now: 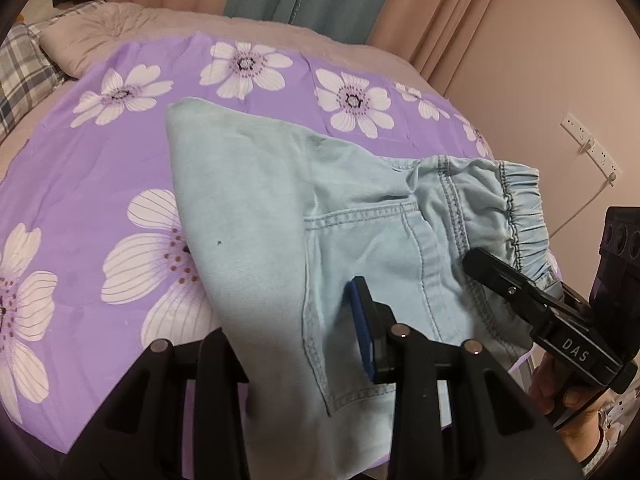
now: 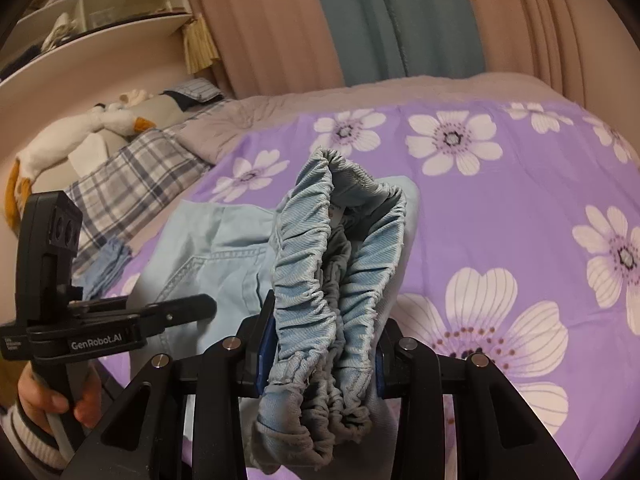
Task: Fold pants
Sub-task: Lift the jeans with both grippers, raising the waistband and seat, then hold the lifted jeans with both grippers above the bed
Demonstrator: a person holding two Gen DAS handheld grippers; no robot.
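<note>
Light-blue pants (image 1: 280, 216) lie draped over a purple flowered bedspread (image 1: 100, 152), their upper part raised off it by both tools. The left gripper (image 1: 304, 332) is clamped on the fabric beside the back pocket (image 1: 360, 264) — cloth passes between its two fingers, one of which shows a blue pad (image 1: 362, 328). The right gripper (image 2: 320, 356) is closed on the gathered elastic waistband (image 2: 320, 280), which bunches up in folds between its pads and hangs over them. Seen from the pants, a plaid pillow (image 2: 132, 184) and a plush toy (image 2: 100, 124) lie toward the head of the bed; curtains (image 2: 360, 20) hang beyond the far edge. A hand (image 2: 52, 396) grips the left tool's handle.
</note>
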